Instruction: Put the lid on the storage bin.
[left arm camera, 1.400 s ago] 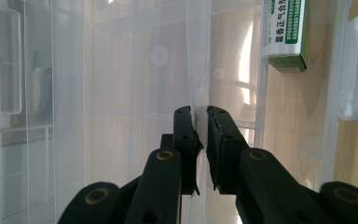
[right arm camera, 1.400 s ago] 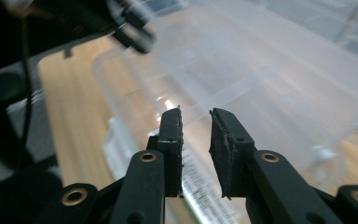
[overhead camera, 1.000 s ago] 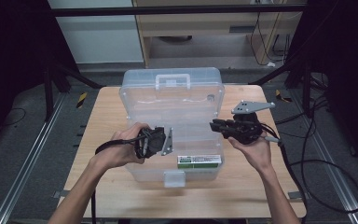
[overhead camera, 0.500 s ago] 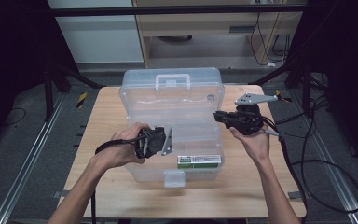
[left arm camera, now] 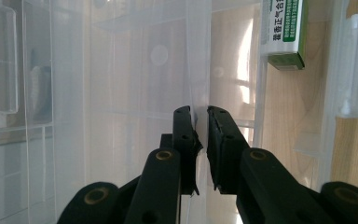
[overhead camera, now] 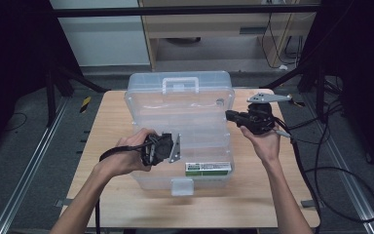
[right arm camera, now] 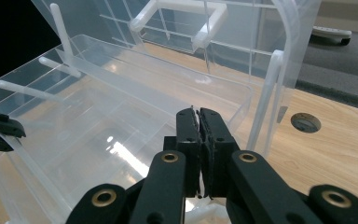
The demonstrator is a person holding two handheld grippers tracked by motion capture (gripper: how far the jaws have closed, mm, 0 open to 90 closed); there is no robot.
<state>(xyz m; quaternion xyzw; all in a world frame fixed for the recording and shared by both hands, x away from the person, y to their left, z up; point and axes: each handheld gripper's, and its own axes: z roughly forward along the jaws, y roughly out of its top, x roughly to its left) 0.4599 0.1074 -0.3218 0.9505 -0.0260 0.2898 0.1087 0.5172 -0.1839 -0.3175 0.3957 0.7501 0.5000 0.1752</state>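
A big clear plastic organiser box (overhead camera: 180, 112) stands on the wooden table (overhead camera: 104, 126) with its lid raised; the lid's handle (overhead camera: 180, 85) is at the far side. My left gripper (overhead camera: 179, 147) is over the box's near left part. Its jaws (left arm camera: 201, 112) are shut on a thin clear wall inside the box. My right gripper (overhead camera: 229, 115) is at the box's right side, shut on the rim of a clear inner tray (right arm camera: 121, 140). A green and white carton (overhead camera: 208, 168) lies in the near right compartment.
The box's front latch (overhead camera: 181, 186) hangs toward the near table edge. A cable hole (right arm camera: 305, 122) is set in the tabletop beyond the tray. Black cables (overhead camera: 331, 170) trail off the table's right side. A wooden cabinet (overhead camera: 214, 29) stands behind the table.
My right gripper has moved up and toward the far side, staying at the box's right edge. The left gripper has stayed in place.
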